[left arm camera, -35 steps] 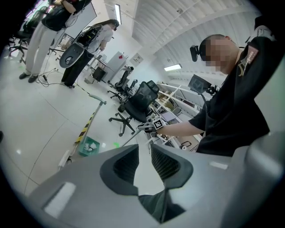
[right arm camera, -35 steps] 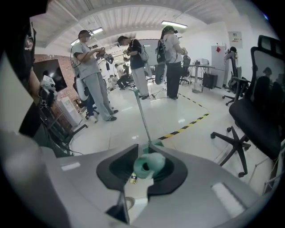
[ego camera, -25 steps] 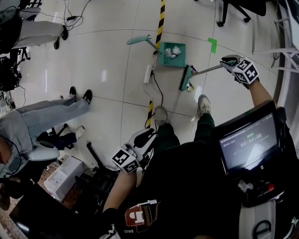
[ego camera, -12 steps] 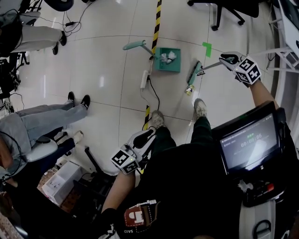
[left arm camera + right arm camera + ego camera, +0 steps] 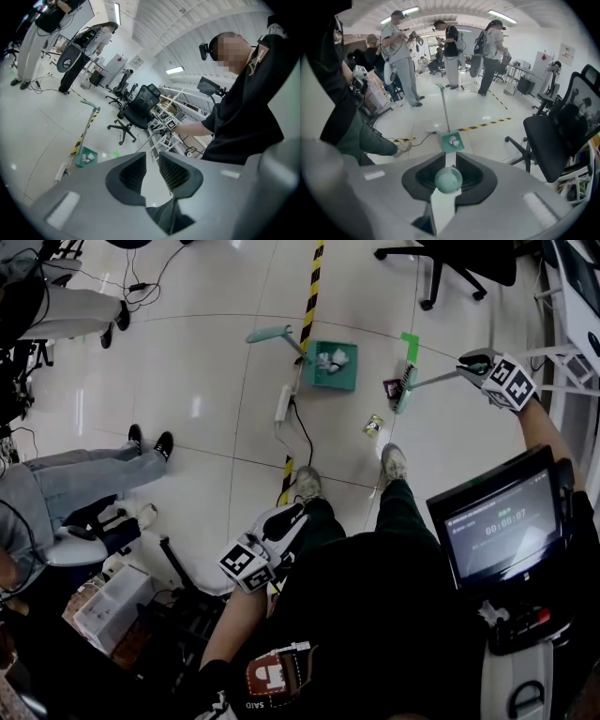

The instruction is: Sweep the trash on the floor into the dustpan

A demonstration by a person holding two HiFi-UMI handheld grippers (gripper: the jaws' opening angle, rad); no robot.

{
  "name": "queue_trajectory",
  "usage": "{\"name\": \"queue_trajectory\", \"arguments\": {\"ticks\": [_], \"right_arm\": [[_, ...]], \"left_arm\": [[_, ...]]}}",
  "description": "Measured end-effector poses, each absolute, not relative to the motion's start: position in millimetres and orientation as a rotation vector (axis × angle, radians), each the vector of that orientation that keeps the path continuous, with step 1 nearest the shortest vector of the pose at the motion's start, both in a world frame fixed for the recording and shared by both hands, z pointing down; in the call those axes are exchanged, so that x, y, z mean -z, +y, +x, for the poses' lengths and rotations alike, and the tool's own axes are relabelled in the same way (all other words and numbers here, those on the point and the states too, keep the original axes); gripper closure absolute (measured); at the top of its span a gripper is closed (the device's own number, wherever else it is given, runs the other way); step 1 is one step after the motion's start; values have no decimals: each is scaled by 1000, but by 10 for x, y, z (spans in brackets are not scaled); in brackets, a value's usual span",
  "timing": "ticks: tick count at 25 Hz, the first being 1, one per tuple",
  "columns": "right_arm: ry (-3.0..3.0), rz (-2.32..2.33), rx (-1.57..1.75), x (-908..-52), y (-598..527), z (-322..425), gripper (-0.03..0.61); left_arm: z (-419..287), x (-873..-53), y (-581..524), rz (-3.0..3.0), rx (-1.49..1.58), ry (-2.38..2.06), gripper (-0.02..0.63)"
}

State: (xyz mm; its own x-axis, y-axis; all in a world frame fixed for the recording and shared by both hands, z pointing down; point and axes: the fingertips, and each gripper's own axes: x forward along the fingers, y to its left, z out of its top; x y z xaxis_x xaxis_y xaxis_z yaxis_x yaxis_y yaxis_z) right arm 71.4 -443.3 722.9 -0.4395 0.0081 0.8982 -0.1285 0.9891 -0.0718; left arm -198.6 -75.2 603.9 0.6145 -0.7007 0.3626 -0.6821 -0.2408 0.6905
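Underfoot, two bits of trash lay loose on the pale tiled floor (image 5: 206,352): a small dark item (image 5: 392,387) just beside the green broom head (image 5: 405,388), and a yellowish wrapper (image 5: 373,425) nearer the person's right shoe (image 5: 394,463). To their left stood the green dustpan (image 5: 343,380), with crumpled white paper (image 5: 330,359) already lying in it and its long handle (image 5: 272,334) pointing left in the head view. The broom handle (image 5: 436,379) ran from the broom head up to the right gripper (image 5: 469,363), whose fingers were closed on it. In the right gripper view its round green end cap (image 5: 448,180) sat between them, with the dustpan in line beyond. The left gripper (image 5: 292,514) hung low by the person's left leg, well apart from the broom, its fingers a little apart with nothing between them. A yellow-and-black floor tape (image 5: 314,277) ran past the dustpan's left side, and a white power strip (image 5: 282,402) lay near it. A black office chair (image 5: 459,259) stood at the far edge, and a seated bystander in jeans (image 5: 84,470) occupied the left side.
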Motion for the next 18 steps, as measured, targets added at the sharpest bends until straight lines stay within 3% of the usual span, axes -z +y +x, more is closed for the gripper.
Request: {"name": "queue_trajectory", "arguments": {"ticks": [9,18], "right_arm": [[-1822,-12,-120,-7711,-4406,621,517],[-1928,-150,-49,-8053,-4134,-588,518]], "left_arm": [[-2090,-6094,-684,1930,33,-1111,525],[-2238,-6177,-569,1900,81,-1144,525]]}}
